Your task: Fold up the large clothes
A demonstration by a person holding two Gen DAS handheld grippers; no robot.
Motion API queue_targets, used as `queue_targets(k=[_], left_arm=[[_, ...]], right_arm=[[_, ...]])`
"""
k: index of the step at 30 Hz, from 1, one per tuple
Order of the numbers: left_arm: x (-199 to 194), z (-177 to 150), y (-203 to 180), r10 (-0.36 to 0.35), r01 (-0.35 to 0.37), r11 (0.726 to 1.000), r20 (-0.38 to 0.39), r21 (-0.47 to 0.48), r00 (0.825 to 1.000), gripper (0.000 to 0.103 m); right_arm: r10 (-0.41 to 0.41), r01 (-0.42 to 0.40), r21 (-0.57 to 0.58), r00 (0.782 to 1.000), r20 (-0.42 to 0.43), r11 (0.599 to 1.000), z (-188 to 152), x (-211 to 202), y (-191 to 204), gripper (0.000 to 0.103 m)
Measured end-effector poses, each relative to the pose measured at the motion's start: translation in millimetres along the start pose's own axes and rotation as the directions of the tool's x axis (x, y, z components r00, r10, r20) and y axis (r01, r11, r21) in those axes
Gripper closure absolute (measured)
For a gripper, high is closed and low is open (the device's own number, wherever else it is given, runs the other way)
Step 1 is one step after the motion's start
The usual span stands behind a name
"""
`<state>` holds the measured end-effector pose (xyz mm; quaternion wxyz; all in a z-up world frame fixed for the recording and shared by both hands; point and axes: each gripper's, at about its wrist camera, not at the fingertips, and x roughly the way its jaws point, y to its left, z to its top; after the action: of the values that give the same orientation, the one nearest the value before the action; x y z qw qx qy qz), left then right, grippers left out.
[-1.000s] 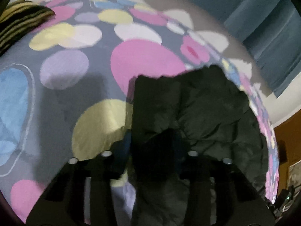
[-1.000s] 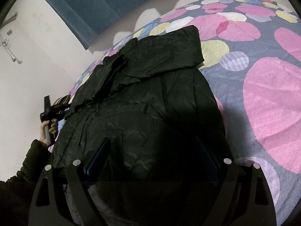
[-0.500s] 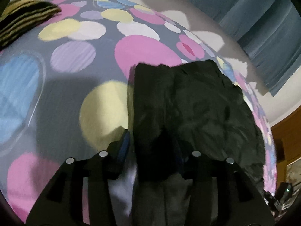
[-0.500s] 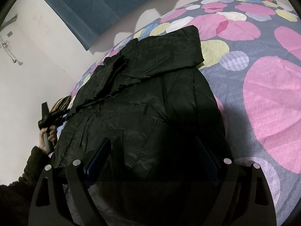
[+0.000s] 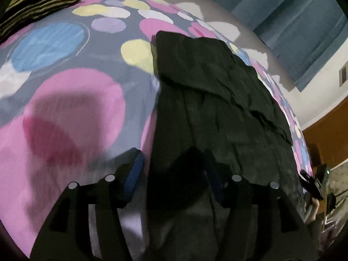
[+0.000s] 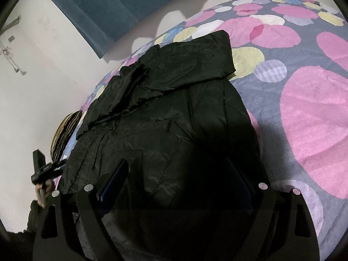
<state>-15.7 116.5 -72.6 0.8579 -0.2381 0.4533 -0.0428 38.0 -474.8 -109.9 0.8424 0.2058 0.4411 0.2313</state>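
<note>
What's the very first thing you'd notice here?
A big black puffy jacket, partly folded, lies on a grey bedspread with huge pink, yellow and blue dots. Behind the bed hangs a blue curtain, and a yellow-and-black striped pillow sits at a far corner.

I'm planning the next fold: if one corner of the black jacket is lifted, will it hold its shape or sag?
The black jacket will probably sag: it lies limp and creased on the bedspread. Its sheen suggests slippery fabric, so a pinch may slide. The quilted stitching hints at light padding, bulky rather than heavy.
</note>
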Motion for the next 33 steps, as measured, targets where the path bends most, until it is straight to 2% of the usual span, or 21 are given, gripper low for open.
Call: queue_targets(k=[5, 8, 15, 20, 24, 28, 30, 31, 32, 33], left_arm=[[-15.9, -21.9, 5.1, -0.028, 0.027, 0.999, -0.005, -0.035, 1.0, 0.045], [-22.0, -31.9, 9.0, -0.048, 0.048, 0.997, -0.006, -0.058, 0.999, 0.045], [-35.0, -57.4, 3.4, -0.062, 0.061, 0.998, -0.023, -0.02, 0.998, 0.046], [-39.6, -72.7, -2.7, -0.118, 0.117, 0.993, -0.058, -0.019, 0.991, 0.046], [-42.0, -86.8, -8.0, -0.181, 0.18, 0.983, -0.103, -0.026, 0.978, 0.046], [-44.6, -98.7, -13.7, -0.19, 0.19, 0.982, -0.118, -0.009, 0.975, 0.048], [-46.0, -103.0, -18.3, -0.173, 0.175, 0.984, -0.121, 0.013, 0.978, 0.054], [-45.8, -104.6, -20.0, -0.162, 0.165, 0.986, -0.123, 0.019, 0.979, 0.058], [-45.2, -105.3, -21.4, -0.156, 0.16, 0.987, -0.124, 0.023, 0.98, 0.062], [-44.2, -106.6, -22.5, -0.159, 0.163, 0.986, -0.129, 0.022, 0.979, 0.069]], right_arm=[[-0.017, 0.016, 0.026, 1.0, 0.013, 1.0, 2.2, -12.2, -0.6, 0.016], [-0.067, 0.066, 0.032, 0.997, 0.034, 0.997, 1.8, -27.1, -6.5, 0.016], [-0.137, 0.134, 0.12, 0.99, 0.018, 0.984, -15.8, -61.7, -42.5, 0.016], [-0.072, 0.079, 0.114, 0.995, -0.064, 0.99, -32.2, -69.9, -46.9, 0.015], [0.047, -0.034, 0.083, 0.987, -0.156, 0.996, -46.9, -71.1, -33.5, 0.015], [0.073, -0.062, 0.06, 0.978, -0.195, 0.996, -58.4, -71.7, -23.0, 0.016], [0.052, -0.044, 0.042, 0.977, -0.205, 0.998, -61.2, -70.8, -18.0, 0.022], [0.034, -0.028, 0.029, 0.978, -0.206, 0.999, -62.4, -70.4, -15.9, 0.029], [0.017, -0.013, 0.02, 0.978, -0.207, 1.0, -62.7, -69.7, -14.5, 0.04], [-0.007, 0.009, 0.01, 0.978, -0.206, 1.0, -63.0, -69.8, -13.3, 0.049]])
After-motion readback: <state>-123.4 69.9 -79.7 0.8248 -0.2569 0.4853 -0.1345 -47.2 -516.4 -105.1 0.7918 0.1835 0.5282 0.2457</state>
